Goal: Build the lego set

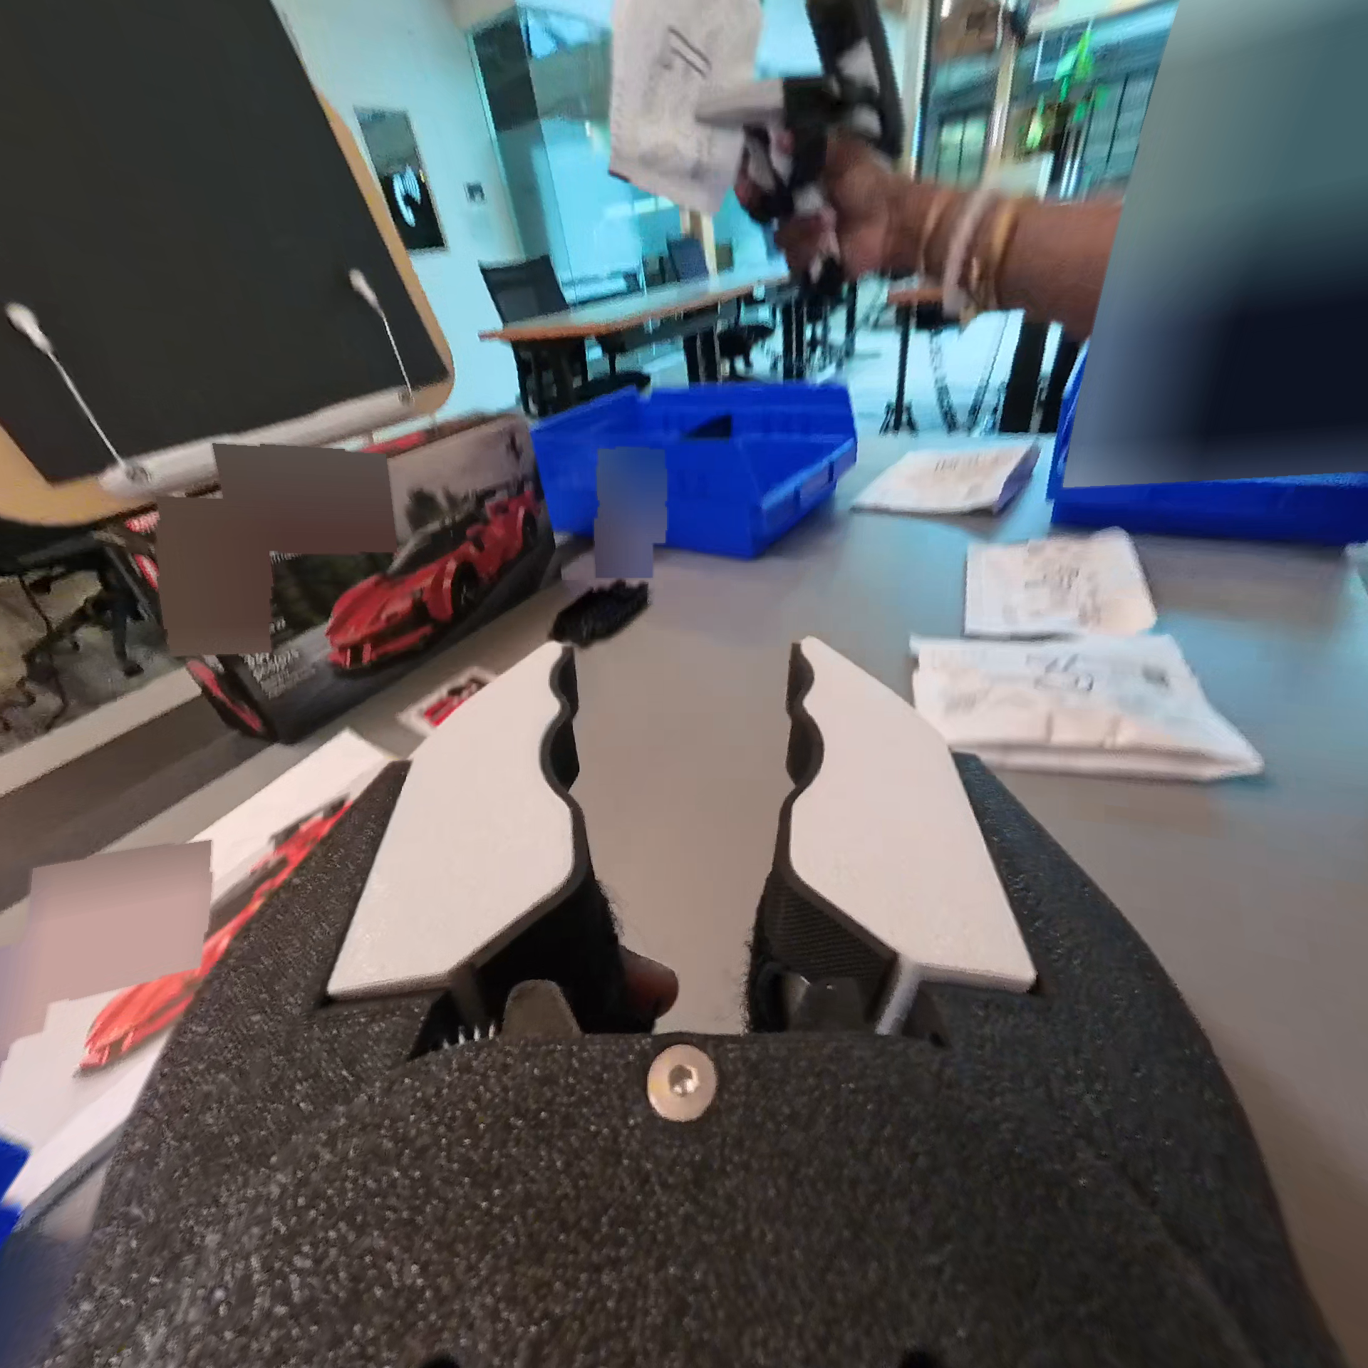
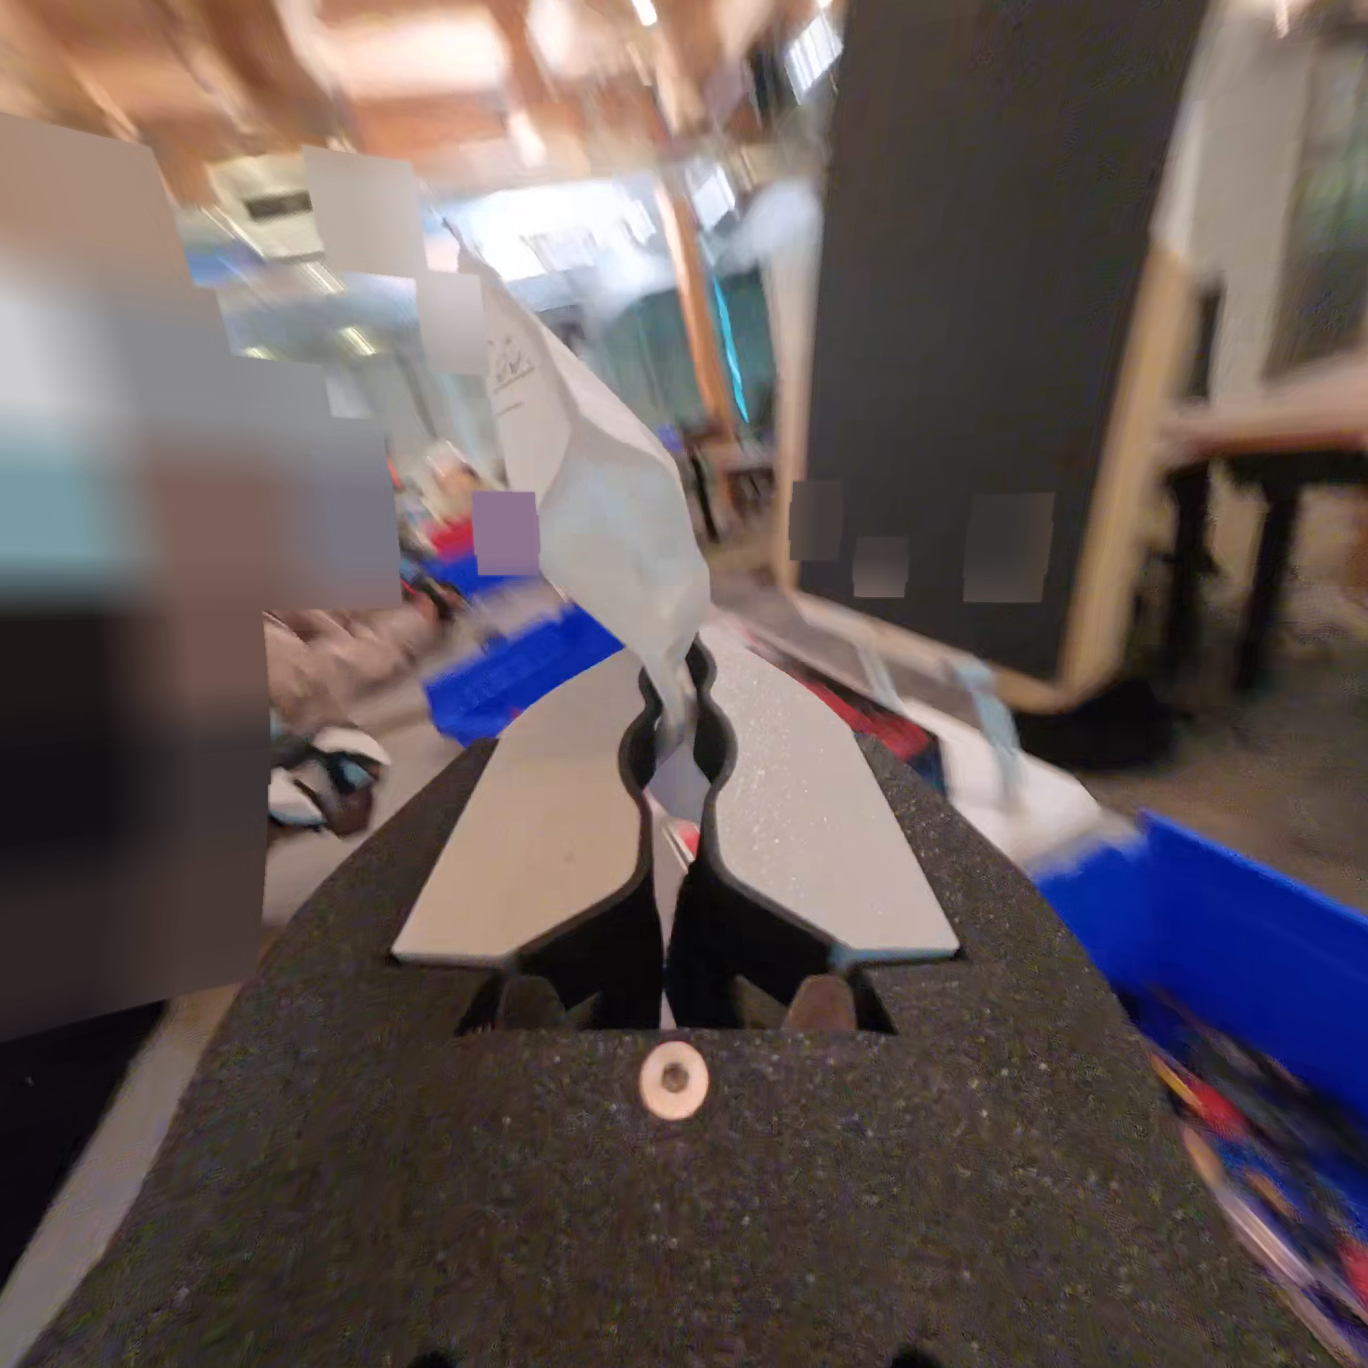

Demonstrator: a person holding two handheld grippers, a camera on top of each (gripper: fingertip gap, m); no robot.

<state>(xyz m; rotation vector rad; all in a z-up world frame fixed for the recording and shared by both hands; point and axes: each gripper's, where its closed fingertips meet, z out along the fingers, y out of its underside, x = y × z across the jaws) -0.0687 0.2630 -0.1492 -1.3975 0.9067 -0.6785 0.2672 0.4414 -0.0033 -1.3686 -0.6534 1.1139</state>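
The grey worktop carries most of what shows. A dark board with a pale wooden rim leans at the far left. Below it stands a cardboard box printed with a red car. Beside the box sits a blue bin; what lies inside it cannot be told. Part of a second blue bin shows at the right edge. White plastic bags lie flat on the worktop to the right. The left claw hangs low over the worktop, spread wide with nothing between its fingers, and a small black part lies just beyond its tips. The right claw, raised in the air, pinches a white bag by its bottom corner.
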